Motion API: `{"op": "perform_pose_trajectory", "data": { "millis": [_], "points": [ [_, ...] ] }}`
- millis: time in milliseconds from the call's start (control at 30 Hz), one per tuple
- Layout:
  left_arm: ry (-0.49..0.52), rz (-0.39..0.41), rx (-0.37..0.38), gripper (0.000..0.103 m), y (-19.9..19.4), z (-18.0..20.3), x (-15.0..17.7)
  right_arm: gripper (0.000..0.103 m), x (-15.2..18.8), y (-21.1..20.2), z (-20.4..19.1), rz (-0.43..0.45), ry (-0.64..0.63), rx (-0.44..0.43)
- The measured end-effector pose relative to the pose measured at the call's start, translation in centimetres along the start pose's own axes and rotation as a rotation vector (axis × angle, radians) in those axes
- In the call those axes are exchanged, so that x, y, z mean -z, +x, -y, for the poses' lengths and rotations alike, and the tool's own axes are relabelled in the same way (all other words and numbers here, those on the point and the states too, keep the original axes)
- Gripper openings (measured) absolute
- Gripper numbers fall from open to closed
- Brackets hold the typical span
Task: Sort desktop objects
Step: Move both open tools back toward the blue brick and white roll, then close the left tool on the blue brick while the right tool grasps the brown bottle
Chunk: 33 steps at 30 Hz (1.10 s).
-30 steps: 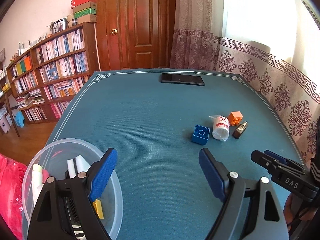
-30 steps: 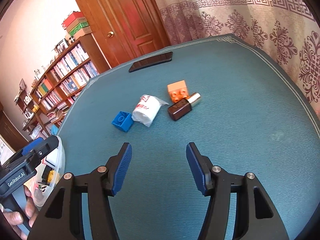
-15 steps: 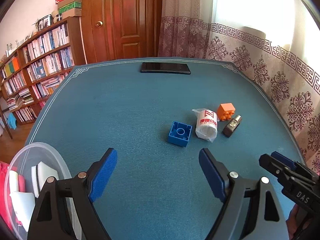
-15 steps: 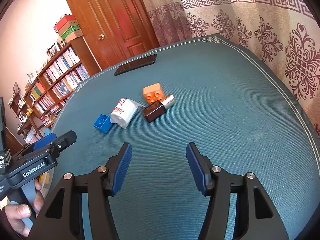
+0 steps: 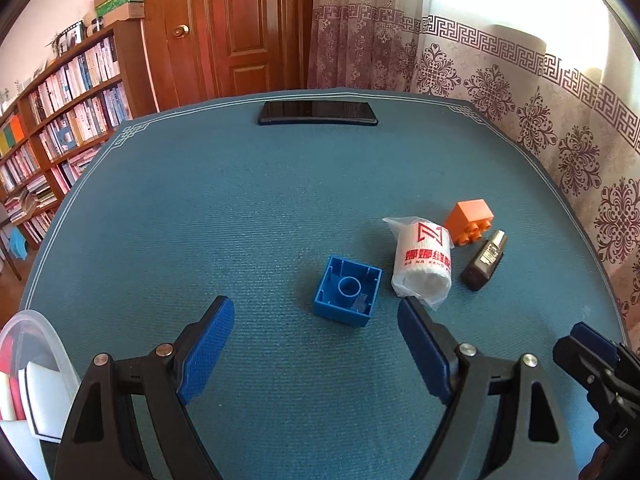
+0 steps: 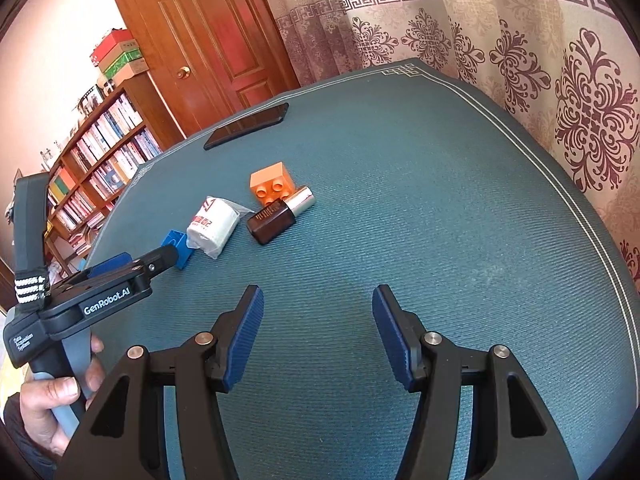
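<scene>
You are facing a brown panelled door [image 5: 240,28] at twelve o'clock, with a book-crammed wooden bookshelf [image 5: 60,120] standing at ten o'clock and bright daylight glowing through patterned curtains [image 5: 500,76] hanging at two o'clock.

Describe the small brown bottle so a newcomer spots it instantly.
On the teal table mat, find the four-item cluster at its right side. The brown bottle lies on its side at the cluster's right end, touching the orange brick; only it has a silver cap.

The clear bin [image 5: 48,344] is cut off at the frame edge, its contents indistinct.
</scene>
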<state>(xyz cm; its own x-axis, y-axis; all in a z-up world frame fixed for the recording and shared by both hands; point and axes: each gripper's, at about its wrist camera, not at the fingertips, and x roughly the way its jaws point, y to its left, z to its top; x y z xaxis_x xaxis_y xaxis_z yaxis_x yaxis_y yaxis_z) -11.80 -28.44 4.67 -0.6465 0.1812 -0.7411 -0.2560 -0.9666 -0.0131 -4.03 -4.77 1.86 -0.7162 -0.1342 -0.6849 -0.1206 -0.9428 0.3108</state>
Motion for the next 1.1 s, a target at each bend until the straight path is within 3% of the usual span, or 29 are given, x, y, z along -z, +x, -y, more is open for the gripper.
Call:
{"op": "perform_pose_trajectory", "data": {
  "millis": [767, 1000, 1067, 1100],
  "points": [
    [-0.022, -0.008, 0.031, 0.085, 2.9, -0.8, -0.5, 0.060, -0.8, 2.1, -1.1, -0.037, -0.039, 0.038],
    [-0.001, 0.018, 0.049, 0.057, 2.6, -0.6, -0.3, 0.060, -1.3, 2.9, -2.0, -0.041, -0.051, 0.033],
    [-0.005, 0.023, 0.058, 0.041, 2.4, -0.7, -0.3, 0.060, -1.6, 3.1, -2.2, -0.038, -0.056, 0.034],
    [-0.009, 0.025, 0.059, 0.037, 2.3, -0.8, -0.2, 0.060, -1.8, 3.2, -2.3, -0.035, -0.058, 0.034]
  ]
}}
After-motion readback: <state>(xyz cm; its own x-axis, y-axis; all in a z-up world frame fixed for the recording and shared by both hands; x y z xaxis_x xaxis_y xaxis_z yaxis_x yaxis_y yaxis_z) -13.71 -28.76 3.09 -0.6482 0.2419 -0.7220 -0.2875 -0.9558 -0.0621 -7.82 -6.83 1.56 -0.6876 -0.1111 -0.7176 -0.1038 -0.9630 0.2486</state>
